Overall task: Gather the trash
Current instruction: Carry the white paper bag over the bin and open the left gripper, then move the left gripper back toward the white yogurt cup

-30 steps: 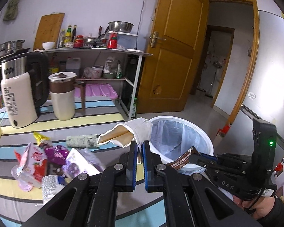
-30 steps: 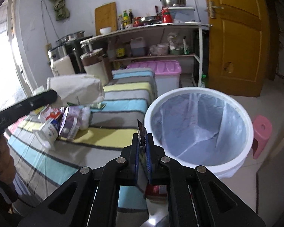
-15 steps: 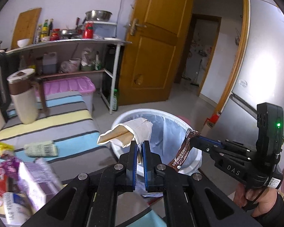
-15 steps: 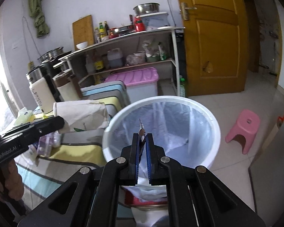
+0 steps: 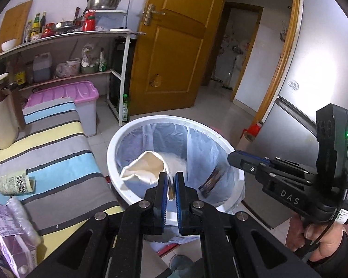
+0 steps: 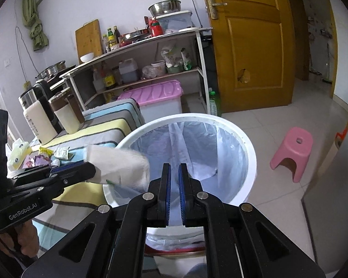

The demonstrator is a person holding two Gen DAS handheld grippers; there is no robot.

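Trash: paper bag [image 5: 148, 166] clamped in left gripper [image 5: 171, 185] over bin [image 5: 118, 143]. Wrapper [image 5: 211, 181] seen inside bin; right gripper [image 6: 174, 183] pinched closed, holding nothing visible. More litter [image 5: 12, 183] left on table [image 5: 58, 143].

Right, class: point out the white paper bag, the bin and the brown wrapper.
white paper bag [image 5: 148, 166]: left wrist view, on its open mouth.
bin [image 6: 249, 148]: right wrist view, on the white rim at the right.
brown wrapper [image 5: 210, 181]: left wrist view, on its middle, inside the bin.
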